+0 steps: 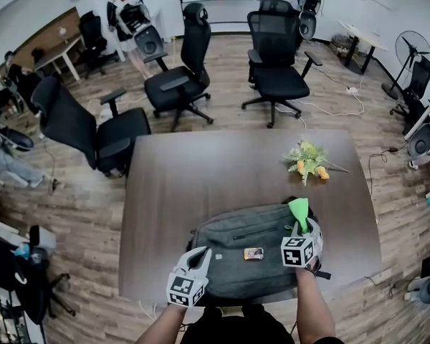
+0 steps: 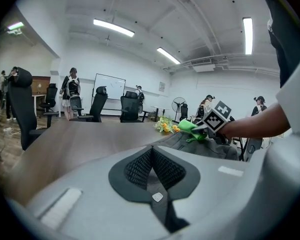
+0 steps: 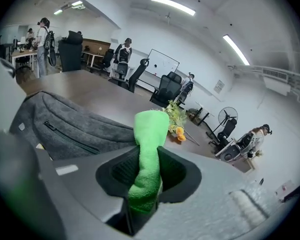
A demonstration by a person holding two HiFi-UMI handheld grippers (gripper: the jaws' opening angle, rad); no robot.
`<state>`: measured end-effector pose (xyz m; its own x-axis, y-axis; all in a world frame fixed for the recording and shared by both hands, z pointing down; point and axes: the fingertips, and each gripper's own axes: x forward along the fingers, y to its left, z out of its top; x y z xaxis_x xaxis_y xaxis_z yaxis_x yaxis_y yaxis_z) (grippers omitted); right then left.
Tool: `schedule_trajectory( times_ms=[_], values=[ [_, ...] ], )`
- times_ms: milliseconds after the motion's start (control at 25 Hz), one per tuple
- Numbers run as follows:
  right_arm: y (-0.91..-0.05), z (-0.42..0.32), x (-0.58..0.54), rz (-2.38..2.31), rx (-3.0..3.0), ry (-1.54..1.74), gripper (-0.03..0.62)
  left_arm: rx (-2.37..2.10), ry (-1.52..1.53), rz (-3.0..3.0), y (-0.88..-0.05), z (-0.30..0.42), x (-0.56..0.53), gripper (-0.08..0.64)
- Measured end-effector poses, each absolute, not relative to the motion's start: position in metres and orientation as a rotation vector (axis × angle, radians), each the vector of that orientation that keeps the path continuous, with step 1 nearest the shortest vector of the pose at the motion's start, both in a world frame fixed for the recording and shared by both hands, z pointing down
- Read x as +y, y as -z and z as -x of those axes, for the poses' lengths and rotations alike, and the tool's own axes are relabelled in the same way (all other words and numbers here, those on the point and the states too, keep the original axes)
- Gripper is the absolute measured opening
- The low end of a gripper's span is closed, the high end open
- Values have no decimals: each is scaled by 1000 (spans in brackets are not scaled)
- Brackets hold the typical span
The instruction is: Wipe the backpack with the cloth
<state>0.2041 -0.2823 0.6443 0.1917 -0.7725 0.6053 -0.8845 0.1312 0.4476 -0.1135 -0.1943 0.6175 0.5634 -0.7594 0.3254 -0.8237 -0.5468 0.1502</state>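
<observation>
right gripper [image 1: 301, 226] holds cloth [image 1: 299, 208] over backpack [image 1: 233, 260]; flowers [image 1: 308, 161] lie beyond.

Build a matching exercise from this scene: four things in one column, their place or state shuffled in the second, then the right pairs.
Things
1. cloth
2. backpack
3. flowers
4. left gripper

Place or state
A. lies flat at the near edge of the table
B. jaws together, nothing between them
C. clamped in the right gripper
D. on the tabletop beyond the bag, apart from it

Pairs: 1-C, 2-A, 3-D, 4-B
</observation>
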Motion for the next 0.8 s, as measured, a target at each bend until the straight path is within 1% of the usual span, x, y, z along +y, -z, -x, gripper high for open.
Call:
schedule_trajectory(
  times_ms=[440,800],
  values=[
    [-626,-224,-264,-1746,-1704,-321,97,-1305,-267,-2498,-604,110,-193,19],
    [-620,-178,-240,-1734,-1894,-508,97,-1294,-244,-2494,-604,106,-184,19]
  ],
)
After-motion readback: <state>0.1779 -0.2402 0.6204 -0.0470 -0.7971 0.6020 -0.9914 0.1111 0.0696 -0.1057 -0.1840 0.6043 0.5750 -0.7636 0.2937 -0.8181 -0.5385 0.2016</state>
